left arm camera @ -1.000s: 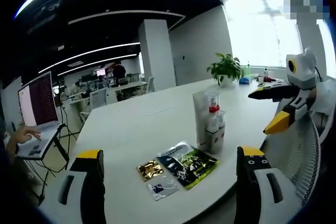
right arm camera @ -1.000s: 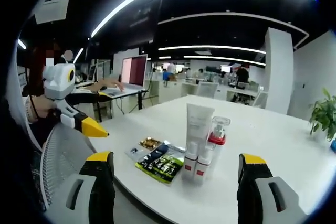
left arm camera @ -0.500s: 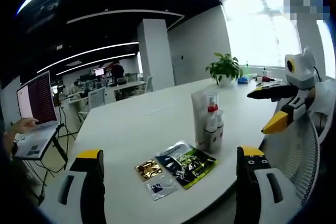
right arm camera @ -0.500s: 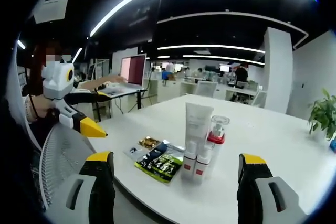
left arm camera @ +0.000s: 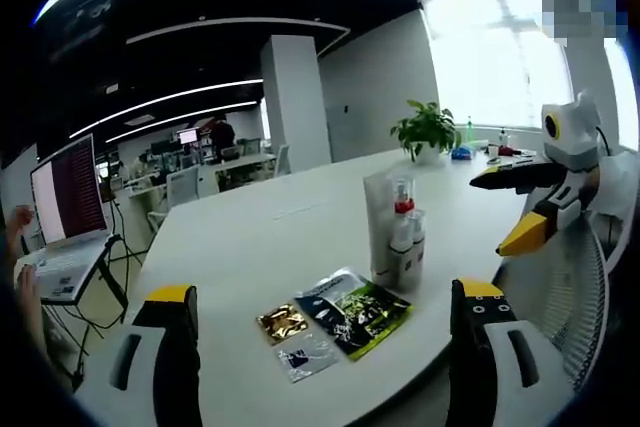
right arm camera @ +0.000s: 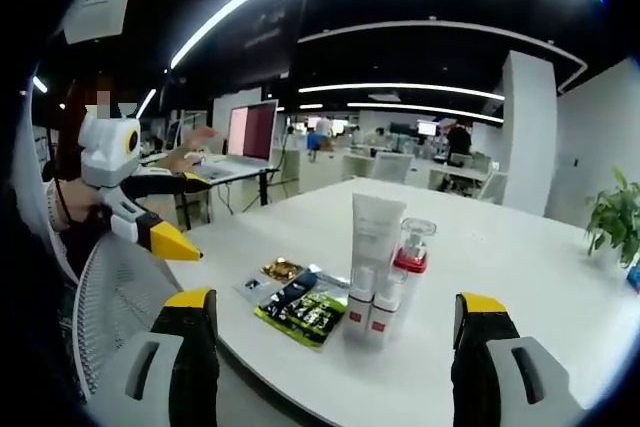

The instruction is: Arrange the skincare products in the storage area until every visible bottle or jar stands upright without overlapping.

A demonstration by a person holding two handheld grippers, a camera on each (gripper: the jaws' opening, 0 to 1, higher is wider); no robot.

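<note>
Worktop point(left arm camera: 250, 237) bare all round the upright bottle cluster point(left arm camera: 397, 232); flat sachets point(left arm camera: 335, 317) lie just beside it toward the near edge, mesh chair back point(left arm camera: 560, 297) near that edge.

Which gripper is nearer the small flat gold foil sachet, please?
Left. The gold foil sachet lies just ahead of the left gripper, between its jaws; from the right gripper it lies farther, off leftward.

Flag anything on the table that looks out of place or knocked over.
Nothing is knocked over: the tube and bottles stand upright, bunched close. The flat sachets beside them lie overlapping at mixed angles.
</note>
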